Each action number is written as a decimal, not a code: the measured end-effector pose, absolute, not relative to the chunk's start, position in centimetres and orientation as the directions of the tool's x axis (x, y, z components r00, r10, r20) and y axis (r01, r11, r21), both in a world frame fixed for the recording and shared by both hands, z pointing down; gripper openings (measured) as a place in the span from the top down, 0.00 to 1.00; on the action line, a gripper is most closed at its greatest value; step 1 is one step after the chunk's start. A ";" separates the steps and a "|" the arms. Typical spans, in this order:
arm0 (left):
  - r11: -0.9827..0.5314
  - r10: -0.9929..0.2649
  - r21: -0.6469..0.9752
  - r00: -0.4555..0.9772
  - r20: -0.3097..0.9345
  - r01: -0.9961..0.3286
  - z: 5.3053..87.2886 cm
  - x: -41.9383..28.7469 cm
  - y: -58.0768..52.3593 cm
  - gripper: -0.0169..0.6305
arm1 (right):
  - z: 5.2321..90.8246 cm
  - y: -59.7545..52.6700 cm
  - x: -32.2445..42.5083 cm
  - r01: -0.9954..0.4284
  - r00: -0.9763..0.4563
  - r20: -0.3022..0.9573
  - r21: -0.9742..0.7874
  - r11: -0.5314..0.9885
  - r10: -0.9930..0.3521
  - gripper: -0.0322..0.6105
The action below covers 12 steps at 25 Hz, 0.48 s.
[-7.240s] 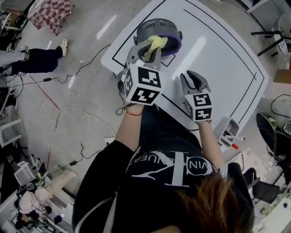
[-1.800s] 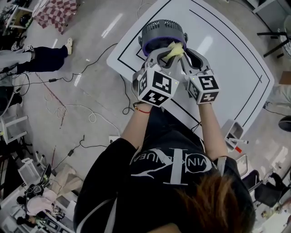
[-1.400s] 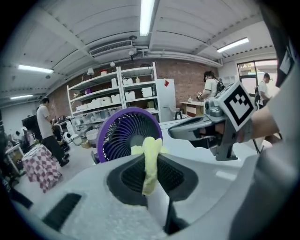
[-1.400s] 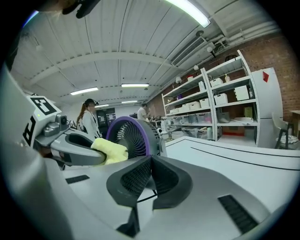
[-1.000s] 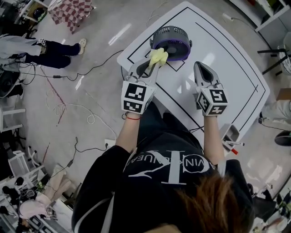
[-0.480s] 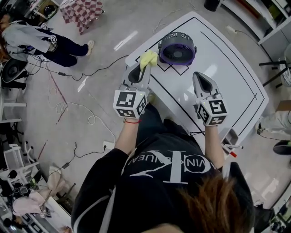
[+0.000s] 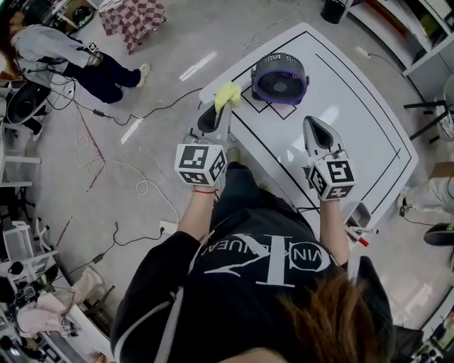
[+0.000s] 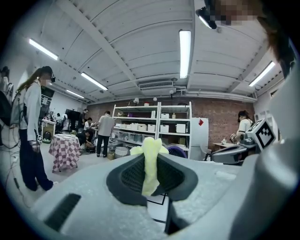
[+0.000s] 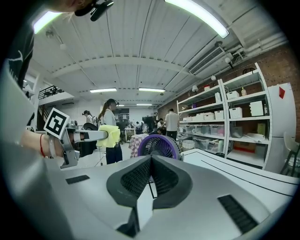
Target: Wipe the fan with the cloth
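Observation:
A small grey fan (image 7: 279,77) with a purple ring stands upright near the far left corner of the white table (image 7: 355,127); its grille (image 9: 156,146) faces the right gripper view. My left gripper (image 7: 225,106) is shut on a yellow cloth (image 7: 228,93), held in the air left of the fan and apart from it. The cloth (image 8: 150,159) stands up between the pads in the left gripper view. My right gripper (image 7: 314,126) is shut and empty, over the table on the near side of the fan. The left gripper with its cloth (image 9: 108,135) shows at the left of the right gripper view.
Black lines mark the tabletop (image 7: 333,78). Cables (image 7: 113,170) trail over the floor at the left. A person (image 7: 64,57) and a checkered-cloth table (image 7: 135,14) are at the far left. Shelving (image 9: 234,126) with boxes stands beyond the table.
The left gripper has drawn the cloth back and left, off the fan. The right gripper has pulled back from the fan and hangs apart. The head camera has shifted too.

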<state>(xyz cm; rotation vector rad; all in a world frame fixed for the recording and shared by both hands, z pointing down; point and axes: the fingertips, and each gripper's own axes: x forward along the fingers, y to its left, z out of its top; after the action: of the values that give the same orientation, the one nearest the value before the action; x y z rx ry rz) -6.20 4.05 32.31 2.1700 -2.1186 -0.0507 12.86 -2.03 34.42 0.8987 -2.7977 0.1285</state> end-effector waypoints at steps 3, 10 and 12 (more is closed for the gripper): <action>-0.024 -0.999 0.103 0.029 0.046 -0.994 32.0 -6.2 4.0 0.89 | 34.4 -2.1 13.1 -0.592 -0.790 0.218 -0.028 0.806 -0.573 0.95; -0.033 -0.998 0.106 0.039 0.048 -0.994 32.1 -5.4 4.4 0.89 | 34.9 -1.4 13.6 -0.594 -0.789 0.225 -0.045 0.803 -0.571 0.95; -0.035 -0.998 0.104 0.041 0.048 -0.994 32.2 -5.2 4.4 0.89 | 35.1 -1.3 13.7 -0.592 -0.791 0.227 -0.045 0.805 -0.569 0.95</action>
<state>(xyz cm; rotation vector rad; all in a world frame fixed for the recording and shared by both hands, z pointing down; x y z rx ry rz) -5.17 4.36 32.19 2.1851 -2.1034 -0.0570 13.74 -1.30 35.05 0.9075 -2.7895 0.1681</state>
